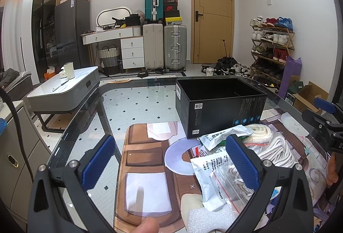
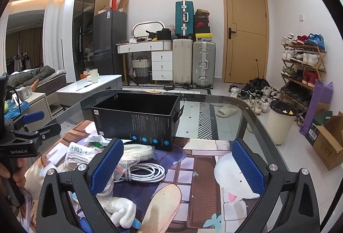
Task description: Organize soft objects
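Note:
An open black box [image 1: 218, 104] [image 2: 137, 119] stands on the patterned mat on the glass table. Right of my left gripper [image 1: 170, 163] lies a pile: white packets [image 1: 223, 136], a zip bag of cord [image 1: 231, 179], a white rope bundle [image 1: 276, 149] and white foam [image 1: 205, 220]. The left gripper is open and holds nothing; its right finger overlaps the pile. My right gripper [image 2: 178, 168] is open over bare mat. Near its left finger lie a coiled white cable [image 2: 145, 172], a cream rope coil [image 2: 137, 151] and a white plush cloth [image 2: 122, 211].
The glass table's curved edge [image 2: 253, 117] runs close on the right, with a bin [image 2: 280, 121] and a cardboard box [image 2: 328, 143] on the floor beyond. A low grey table [image 1: 64, 91] stands to the left. Each gripper shows at the other view's side edge.

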{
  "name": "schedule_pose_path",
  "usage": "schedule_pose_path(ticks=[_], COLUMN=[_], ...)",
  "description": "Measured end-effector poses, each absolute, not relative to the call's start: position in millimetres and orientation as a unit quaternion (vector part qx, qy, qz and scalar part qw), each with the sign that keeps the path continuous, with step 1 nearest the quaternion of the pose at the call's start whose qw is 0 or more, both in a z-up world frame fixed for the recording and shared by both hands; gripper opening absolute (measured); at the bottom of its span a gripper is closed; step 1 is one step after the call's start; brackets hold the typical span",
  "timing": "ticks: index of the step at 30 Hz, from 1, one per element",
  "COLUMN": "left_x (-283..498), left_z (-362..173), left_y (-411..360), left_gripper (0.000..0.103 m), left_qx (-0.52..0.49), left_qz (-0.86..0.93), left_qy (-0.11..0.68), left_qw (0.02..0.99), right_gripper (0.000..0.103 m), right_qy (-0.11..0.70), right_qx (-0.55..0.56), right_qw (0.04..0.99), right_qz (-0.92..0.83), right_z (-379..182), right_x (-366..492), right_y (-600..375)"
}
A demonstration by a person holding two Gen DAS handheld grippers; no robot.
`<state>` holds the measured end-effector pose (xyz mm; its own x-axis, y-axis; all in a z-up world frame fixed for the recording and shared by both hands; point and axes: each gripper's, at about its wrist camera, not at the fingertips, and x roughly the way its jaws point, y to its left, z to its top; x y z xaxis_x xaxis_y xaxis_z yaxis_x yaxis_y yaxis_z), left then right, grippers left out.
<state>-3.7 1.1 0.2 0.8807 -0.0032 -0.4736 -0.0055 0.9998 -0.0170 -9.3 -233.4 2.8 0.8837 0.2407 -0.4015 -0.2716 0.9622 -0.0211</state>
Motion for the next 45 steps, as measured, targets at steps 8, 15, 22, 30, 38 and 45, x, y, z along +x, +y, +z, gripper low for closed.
schedule_pose_path(ticks=[8, 15, 22, 30, 38, 45], left_x=[-3.4, -4.1, -4.1, -4.2, -4.3, -6.2], left_z=[0.4, 0.3, 0.2, 0.2, 0.0, 1.9], left_y=[0.8, 0.8, 1.0, 0.8, 0.8, -0.9], left_gripper=[0.103, 0.103, 0.103, 0.103, 0.103, 0.103], left_qx=[-0.010, -0.009, -0.009, -0.009, -0.009, -0.002], left_qz=[0.000, 0.000, 0.000, 0.000, 0.000, -0.013], left_qy=[0.242, 0.241, 0.241, 0.241, 0.242, 0.235], left_qw=[0.970, 0.970, 0.970, 0.970, 0.970, 0.972], right_gripper=[0.103, 0.103, 0.103, 0.103, 0.103, 0.103], right_qy=[0.203, 0.202, 0.202, 0.201, 0.200, 0.200], right_qx=[-0.038, -0.038, -0.039, -0.038, -0.037, -0.009], right_qw=[0.970, 0.970, 0.970, 0.970, 0.970, 0.971], right_qz=[0.132, 0.131, 0.131, 0.130, 0.131, 0.132], right_z=[2.7, 2.9, 2.8, 2.9, 3.0, 4.5], right_x=[-9.4, -8.6, -8.8, -9.0, -9.3, -5.8], right_y=[-233.0, -234.9, -234.0, -235.3, -234.5, -246.7])
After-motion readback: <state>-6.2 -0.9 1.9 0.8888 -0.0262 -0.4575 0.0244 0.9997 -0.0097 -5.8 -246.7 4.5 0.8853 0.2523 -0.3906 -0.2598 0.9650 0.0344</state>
